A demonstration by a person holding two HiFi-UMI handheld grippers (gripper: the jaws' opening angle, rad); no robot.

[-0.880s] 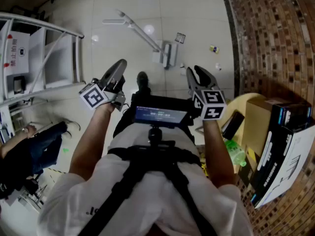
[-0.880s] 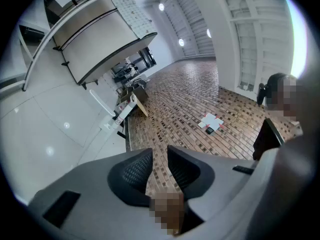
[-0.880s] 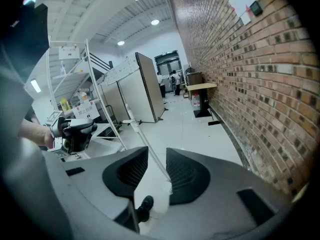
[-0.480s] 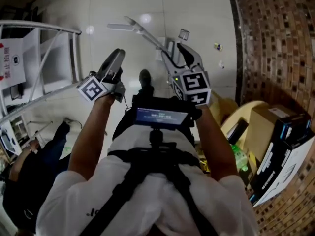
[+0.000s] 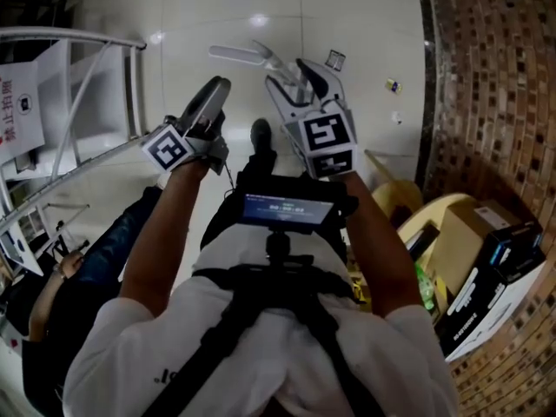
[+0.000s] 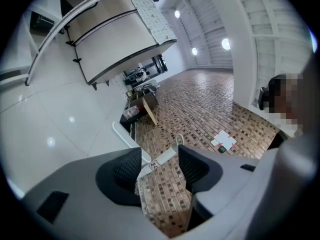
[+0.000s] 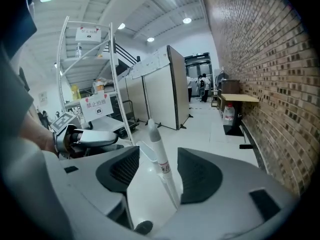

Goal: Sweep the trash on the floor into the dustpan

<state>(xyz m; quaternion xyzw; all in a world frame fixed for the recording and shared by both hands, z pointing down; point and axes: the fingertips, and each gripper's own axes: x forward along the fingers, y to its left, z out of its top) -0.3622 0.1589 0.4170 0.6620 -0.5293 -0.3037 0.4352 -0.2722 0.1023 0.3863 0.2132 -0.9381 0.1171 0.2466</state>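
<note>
Right gripper view: sign [image 7: 96,105] beyond handle [image 7: 161,160] reads 禁止拍照.

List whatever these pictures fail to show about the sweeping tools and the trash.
1) Lower ends of the long white handles: head view, covered by the right gripper.
2) Small trash scraps on the white tiled floor: head view, too small to identify.
3) Print on the handle's label: right gripper view, too small to read.

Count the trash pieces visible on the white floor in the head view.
3, all near the brick wall: a small card beyond the right gripper, a yellowish scrap closer to the wall, and a white scrap by the wall's foot. Others may be hidden.
</note>
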